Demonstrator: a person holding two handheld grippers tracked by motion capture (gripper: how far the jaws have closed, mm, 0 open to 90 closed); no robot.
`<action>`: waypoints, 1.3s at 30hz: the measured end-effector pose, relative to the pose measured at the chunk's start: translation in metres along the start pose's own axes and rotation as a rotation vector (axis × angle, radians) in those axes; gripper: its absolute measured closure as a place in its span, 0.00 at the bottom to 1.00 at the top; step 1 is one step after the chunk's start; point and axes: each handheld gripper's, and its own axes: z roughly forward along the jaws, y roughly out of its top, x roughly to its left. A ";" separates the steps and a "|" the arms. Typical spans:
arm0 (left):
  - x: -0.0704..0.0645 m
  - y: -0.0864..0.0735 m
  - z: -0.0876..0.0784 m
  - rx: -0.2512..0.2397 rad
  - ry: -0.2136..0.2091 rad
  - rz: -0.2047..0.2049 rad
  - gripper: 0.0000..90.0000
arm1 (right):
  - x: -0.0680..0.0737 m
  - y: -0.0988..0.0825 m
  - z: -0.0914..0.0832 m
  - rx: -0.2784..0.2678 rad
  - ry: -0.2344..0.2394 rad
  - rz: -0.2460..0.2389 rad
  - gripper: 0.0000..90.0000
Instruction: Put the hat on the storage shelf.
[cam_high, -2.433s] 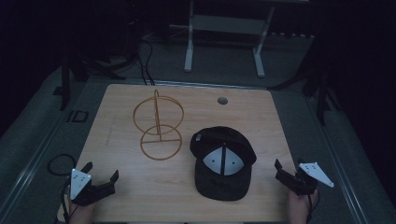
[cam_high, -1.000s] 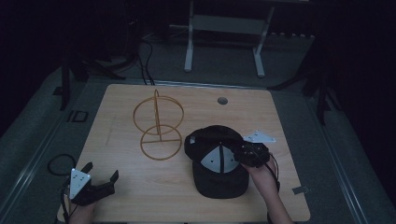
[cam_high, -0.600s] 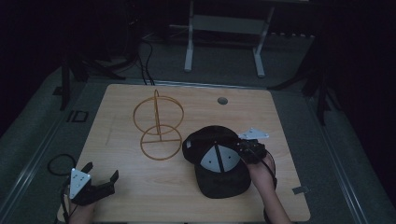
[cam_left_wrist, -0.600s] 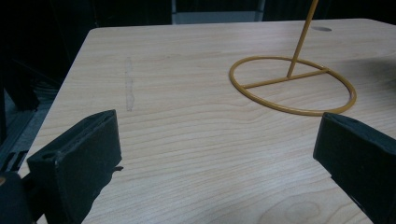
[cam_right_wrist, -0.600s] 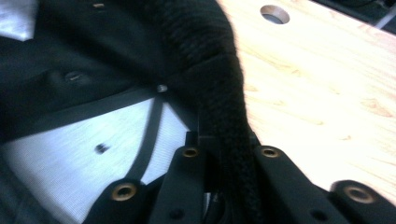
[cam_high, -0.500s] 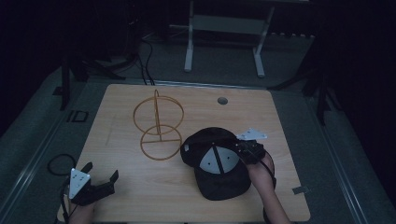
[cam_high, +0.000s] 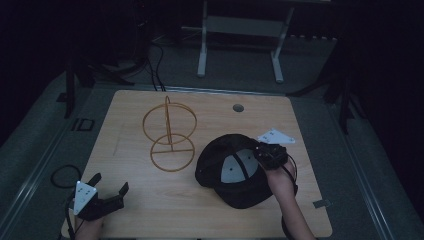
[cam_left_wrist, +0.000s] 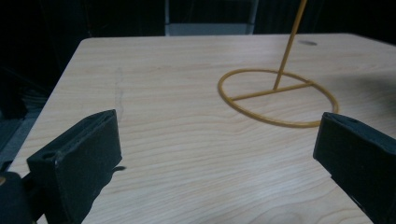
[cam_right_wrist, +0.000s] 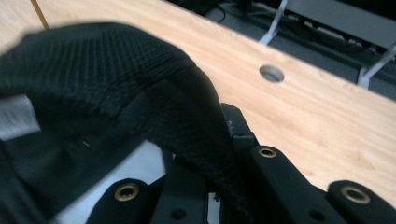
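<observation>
A black baseball cap (cam_high: 235, 172) lies crown down on the wooden table (cam_high: 200, 210), its pale lining facing up. My right gripper (cam_high: 260, 152) is shut on the cap's right-hand rim, and that edge is raised a little off the wood. In the right gripper view the black mesh rim (cam_right_wrist: 116, 74) runs down between the closed jaws of the right gripper (cam_right_wrist: 219, 154). My left gripper (cam_high: 109, 181) rests near the table's front left corner, open and empty. In the left gripper view the open left gripper (cam_left_wrist: 219, 140) faces a gold wire stand (cam_left_wrist: 278, 95).
The gold wire stand (cam_high: 169, 135), an upright ring on a round base, sits left of the cap. A cable hole (cam_high: 238, 107) lies at the table's back. A metal frame (cam_high: 240, 30) stands on the floor behind. Bare wood lies between the left gripper and the cap.
My right gripper came in from the front right edge to the cap and closed on its rim. The cap's held edge has since risen and the cap has shifted slightly. The left gripper stayed put.
</observation>
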 end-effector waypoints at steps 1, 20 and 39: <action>-0.002 0.000 0.000 0.007 0.008 0.016 0.01 | 0.000 0.003 -0.002 -0.005 -0.001 -0.005 0.99; -0.080 0.025 0.017 0.171 -0.294 -0.056 0.01 | -0.002 0.055 -0.042 -0.162 -0.022 -0.043 0.99; -0.143 0.066 0.038 0.167 -0.476 0.084 0.01 | 0.005 0.075 -0.069 -0.228 -0.015 -0.074 0.99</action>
